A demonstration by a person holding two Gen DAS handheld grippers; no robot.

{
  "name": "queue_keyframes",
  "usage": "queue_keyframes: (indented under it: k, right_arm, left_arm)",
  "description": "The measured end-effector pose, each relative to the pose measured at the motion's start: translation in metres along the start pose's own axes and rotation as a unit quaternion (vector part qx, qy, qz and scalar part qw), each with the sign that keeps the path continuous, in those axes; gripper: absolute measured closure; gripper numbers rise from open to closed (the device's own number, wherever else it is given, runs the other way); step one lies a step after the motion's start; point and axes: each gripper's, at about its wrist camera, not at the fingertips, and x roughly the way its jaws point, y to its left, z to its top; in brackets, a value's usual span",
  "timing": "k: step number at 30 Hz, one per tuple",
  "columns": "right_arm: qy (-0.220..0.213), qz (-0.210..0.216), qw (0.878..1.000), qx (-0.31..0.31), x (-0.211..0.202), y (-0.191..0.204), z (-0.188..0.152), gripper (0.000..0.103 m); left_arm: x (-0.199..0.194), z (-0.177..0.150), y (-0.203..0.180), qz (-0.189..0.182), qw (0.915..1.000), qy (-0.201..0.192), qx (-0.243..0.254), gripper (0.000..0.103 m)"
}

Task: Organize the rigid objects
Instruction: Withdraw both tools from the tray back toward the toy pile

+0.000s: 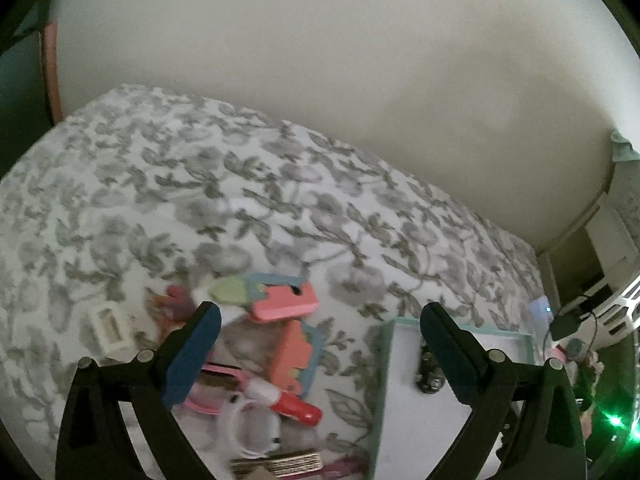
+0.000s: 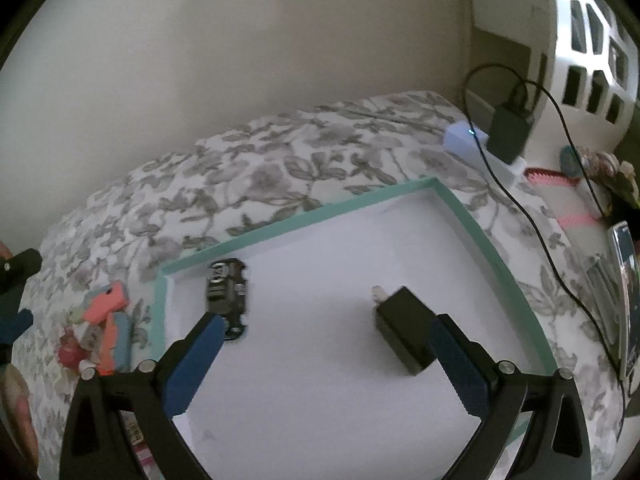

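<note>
both grippers [image 1: 320, 328] [image 2: 326, 338] spread, empty; boxy black charger [image 2: 402, 330], toy car [image 2: 226, 294] on smooth teal-rimmed tray [image 2: 316, 210]; floral quilt [image 1: 200, 192].

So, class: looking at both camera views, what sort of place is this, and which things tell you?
Most likely a bedroom. The work surface is a bed with a floral quilt set against a plain wall, and a charger and cable sit on a bedside surface to the right.

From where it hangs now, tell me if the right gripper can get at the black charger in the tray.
Probably yes: the right gripper is open, the black charger lies uncovered beside its right jaw, nothing between.
</note>
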Motion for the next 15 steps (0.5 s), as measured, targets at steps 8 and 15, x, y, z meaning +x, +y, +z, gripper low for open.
queue_keyframes:
  k: [8,15]
  right_arm:
    - [0.015,0.072,0.996,-0.058,-0.009,0.055,-0.012,0.000]
    - [0.049,0.096,0.986,-0.127,-0.007,0.104,-0.036,0.000]
  left_arm:
    - [-0.019,0.006,0.020,0.052,0.9983,0.002,0.027,0.003]
    - [-0.022,-0.005,0.045,0.077,0.9965,0.028,0.018,0.003]
